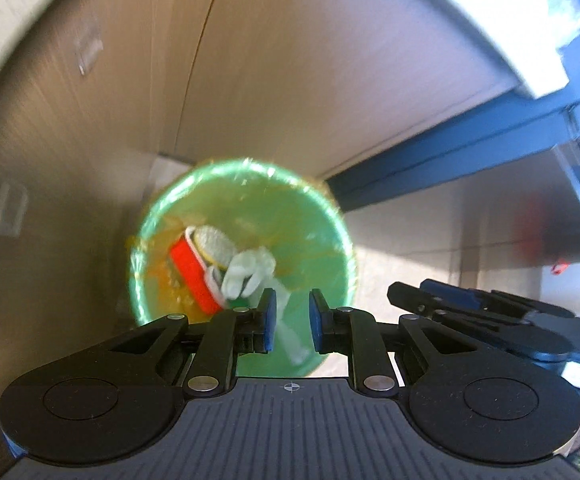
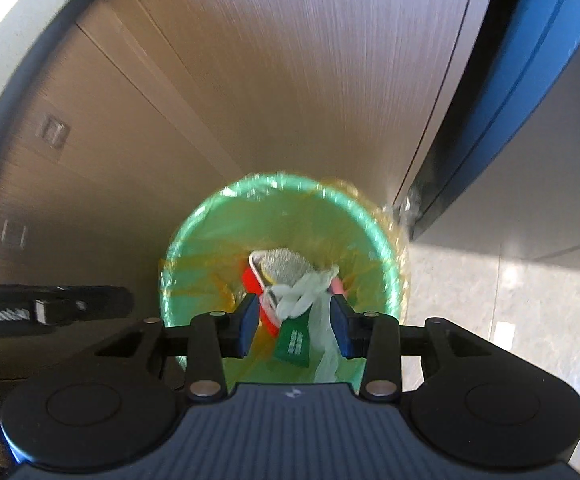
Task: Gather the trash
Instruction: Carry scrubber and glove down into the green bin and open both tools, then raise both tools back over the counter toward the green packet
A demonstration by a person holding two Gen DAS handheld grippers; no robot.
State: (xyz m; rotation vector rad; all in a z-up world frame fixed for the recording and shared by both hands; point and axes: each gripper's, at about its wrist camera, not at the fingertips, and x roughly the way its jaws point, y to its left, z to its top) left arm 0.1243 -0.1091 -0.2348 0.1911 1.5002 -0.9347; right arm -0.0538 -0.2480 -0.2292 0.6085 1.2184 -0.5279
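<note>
Trash already lies in the green bin [image 1: 313,220]: a red carton [image 1: 188,276], a grey pouch [image 1: 216,242] and a knotted white bag [image 1: 250,270], all resting on the yellowish liner [image 2: 389,216]. Left gripper [image 1: 291,320] hangs above the bin, jaws apart, nothing pinched. Right gripper [image 2: 293,322] hangs likewise, jaws apart and empty. That drop looks finished; what else remains to collect is out of view.

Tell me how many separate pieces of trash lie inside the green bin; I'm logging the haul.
3: a red box, a pale crumpled glove over it, a green packet nearest the camera. More may hide beneath.
</note>
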